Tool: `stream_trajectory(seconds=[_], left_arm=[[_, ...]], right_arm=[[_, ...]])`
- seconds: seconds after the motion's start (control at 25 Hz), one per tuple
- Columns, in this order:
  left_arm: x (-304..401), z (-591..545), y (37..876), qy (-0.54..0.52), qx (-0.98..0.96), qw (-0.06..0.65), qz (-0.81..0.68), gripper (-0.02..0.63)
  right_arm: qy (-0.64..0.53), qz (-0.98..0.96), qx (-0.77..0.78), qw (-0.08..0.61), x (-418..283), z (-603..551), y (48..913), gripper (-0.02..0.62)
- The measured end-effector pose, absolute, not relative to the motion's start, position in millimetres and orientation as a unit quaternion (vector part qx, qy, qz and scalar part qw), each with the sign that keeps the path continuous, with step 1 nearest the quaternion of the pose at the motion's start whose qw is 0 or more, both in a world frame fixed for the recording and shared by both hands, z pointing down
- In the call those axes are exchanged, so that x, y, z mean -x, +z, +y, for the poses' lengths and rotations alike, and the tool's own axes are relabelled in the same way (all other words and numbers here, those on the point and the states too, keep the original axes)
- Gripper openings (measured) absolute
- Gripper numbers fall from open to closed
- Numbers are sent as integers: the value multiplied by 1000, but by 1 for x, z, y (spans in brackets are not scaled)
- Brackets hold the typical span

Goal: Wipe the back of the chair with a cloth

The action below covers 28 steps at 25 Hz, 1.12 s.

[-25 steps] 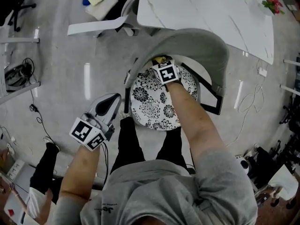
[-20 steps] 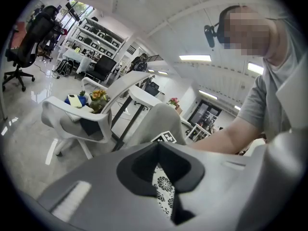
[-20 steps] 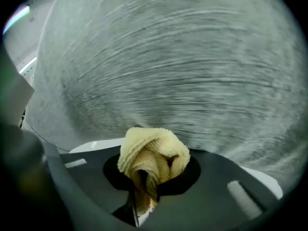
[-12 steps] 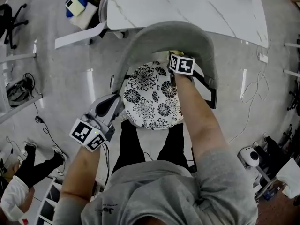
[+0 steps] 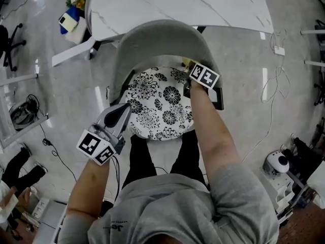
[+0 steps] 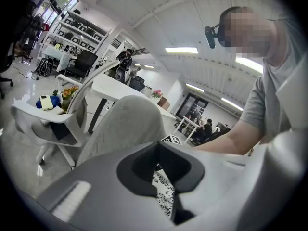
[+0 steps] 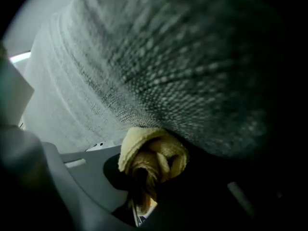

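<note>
The chair has a curved grey fabric back point(image 5: 152, 39) and a black-and-white flowered seat cushion point(image 5: 160, 103). My right gripper point(image 5: 194, 71) is inside the right part of the back, shut on a bunched yellow cloth point(image 7: 151, 155) that presses against the grey weave point(image 7: 159, 66). A corner of the cloth point(image 5: 187, 62) peeks out beyond the marker cube in the head view. My left gripper point(image 5: 121, 115) hovers at the seat's left front edge with its jaws closed and nothing between them; in the left gripper view its tips point(image 6: 156, 146) point toward the chair back point(image 6: 127, 124).
A white marble-look table point(image 5: 172, 4) stands just behind the chair. A second white chair point(image 5: 76, 47) with a blue item on it is at the upper left. Cables point(image 5: 271, 105) trail on the grey floor to the right. My legs are against the seat's front.
My right gripper has slid with the cloth along the inside of the chair back, from its middle toward its right side. The left gripper has stayed by the seat's left edge.
</note>
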State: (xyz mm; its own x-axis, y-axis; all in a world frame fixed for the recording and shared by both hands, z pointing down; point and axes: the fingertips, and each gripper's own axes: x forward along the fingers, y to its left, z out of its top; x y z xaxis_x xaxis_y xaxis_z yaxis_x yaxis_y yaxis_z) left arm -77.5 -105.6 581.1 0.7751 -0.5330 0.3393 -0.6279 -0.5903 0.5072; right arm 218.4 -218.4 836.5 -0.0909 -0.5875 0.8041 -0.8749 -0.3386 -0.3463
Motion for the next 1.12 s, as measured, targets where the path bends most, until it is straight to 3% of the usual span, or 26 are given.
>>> stream_trajectory(seconds=[0.52, 0.88, 1.12], left_arm=[[59, -73, 534, 54, -893, 296, -333, 58], [60, -78, 438, 21, -904, 242, -351, 58], [75, -83, 358, 0, -909, 199, -367, 58]], right_arm=[[480, -661, -556, 156, -189, -189, 759, 57], [432, -741, -485, 169, -175, -176, 629, 57], [397, -774, -472, 143, -166, -172, 522, 57]])
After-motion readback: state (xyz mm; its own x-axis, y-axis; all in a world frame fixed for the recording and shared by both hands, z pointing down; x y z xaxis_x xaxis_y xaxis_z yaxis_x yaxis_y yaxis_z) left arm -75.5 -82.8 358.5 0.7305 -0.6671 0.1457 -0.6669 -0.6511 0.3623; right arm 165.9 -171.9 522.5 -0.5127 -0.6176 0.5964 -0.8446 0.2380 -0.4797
